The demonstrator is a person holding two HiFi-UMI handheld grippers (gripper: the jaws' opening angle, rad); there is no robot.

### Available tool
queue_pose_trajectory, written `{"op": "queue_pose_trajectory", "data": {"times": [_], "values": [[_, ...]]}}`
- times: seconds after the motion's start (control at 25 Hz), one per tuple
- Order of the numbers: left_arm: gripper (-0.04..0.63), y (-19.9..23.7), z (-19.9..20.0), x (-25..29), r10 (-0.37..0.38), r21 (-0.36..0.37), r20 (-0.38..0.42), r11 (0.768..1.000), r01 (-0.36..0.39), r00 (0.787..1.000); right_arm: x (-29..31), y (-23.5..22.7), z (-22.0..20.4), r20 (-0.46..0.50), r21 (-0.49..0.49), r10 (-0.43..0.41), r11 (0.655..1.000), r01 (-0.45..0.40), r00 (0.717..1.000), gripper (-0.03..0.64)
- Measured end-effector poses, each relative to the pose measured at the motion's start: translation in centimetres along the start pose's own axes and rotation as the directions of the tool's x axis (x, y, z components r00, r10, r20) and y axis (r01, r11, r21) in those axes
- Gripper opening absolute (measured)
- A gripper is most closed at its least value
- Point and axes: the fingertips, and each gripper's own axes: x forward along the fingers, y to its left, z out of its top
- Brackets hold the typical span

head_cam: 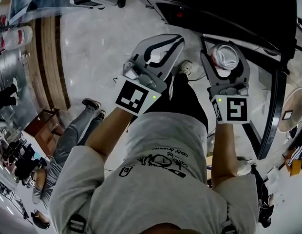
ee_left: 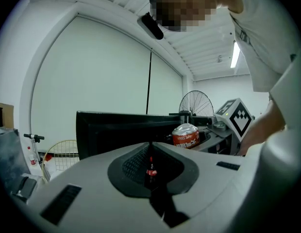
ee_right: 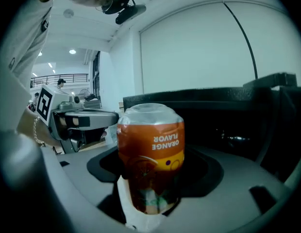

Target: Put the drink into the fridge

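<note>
An orange drink can [head_cam: 224,56], its "orange flavor" label upside down, is held by my right gripper [head_cam: 224,48], whose jaws are closed against its sides. Up close the can [ee_right: 150,149] fills the right gripper view between the grey jaws [ee_right: 153,171]. My left gripper [head_cam: 162,47] hovers just left of it, shut, with nothing held. In the left gripper view its jaws [ee_left: 150,154] meet at a seam, and the can [ee_left: 186,135] shows to the right. A black cabinet [head_cam: 229,9] stands just beyond both grippers [ee_left: 116,130].
A person [head_cam: 68,140] sits on the pale floor at the left, beside a wooden strip [head_cam: 46,62]. A round wire fan [ee_left: 196,103] stands behind the cabinet. A wire basket [ee_left: 60,154] is at the left, and a round white object [head_cam: 294,108] at the right.
</note>
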Motion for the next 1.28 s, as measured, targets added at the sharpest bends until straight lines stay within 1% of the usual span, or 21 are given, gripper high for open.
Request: {"op": "queue_pose_trajectory", "data": {"times": [0.32, 0.68, 0.84, 1.04, 1.28], "values": [[0.029, 0.6, -4.6, 2.3, 0.001, -0.016, -0.016, 1.000, -0.001, 1.000, 3.7, -1.5, -4.0, 0.009, 0.028, -0.030, 0.999, 0.030, 1.000, 0.337], [0.029, 1.5, -8.9, 4.6, 0.022, -0.061, -0.012, 0.998, -0.023, 1.000, 8.2, -3.2, -7.1, 0.061, 0.011, -0.065, 0.998, 0.065, 0.996, 0.337], [0.029, 2.1, -9.8, 5.4, 0.035, -0.076, -0.002, 0.997, -0.035, 0.999, 10.5, -3.9, -7.8, 0.085, 0.004, -0.074, 0.997, 0.074, 0.994, 0.337], [0.029, 4.1, -11.0, 6.5, 0.058, -0.087, 0.002, 0.995, -0.057, 0.998, 14.3, -4.6, -8.3, 0.096, 0.002, -0.081, 0.997, 0.082, 0.992, 0.337], [0.029, 4.3, -12.2, 7.8, 0.070, -0.088, 0.009, 0.994, -0.069, 0.997, 16.7, -6.3, -9.2, 0.123, -0.002, -0.096, 0.995, 0.097, 0.988, 0.337]]}}
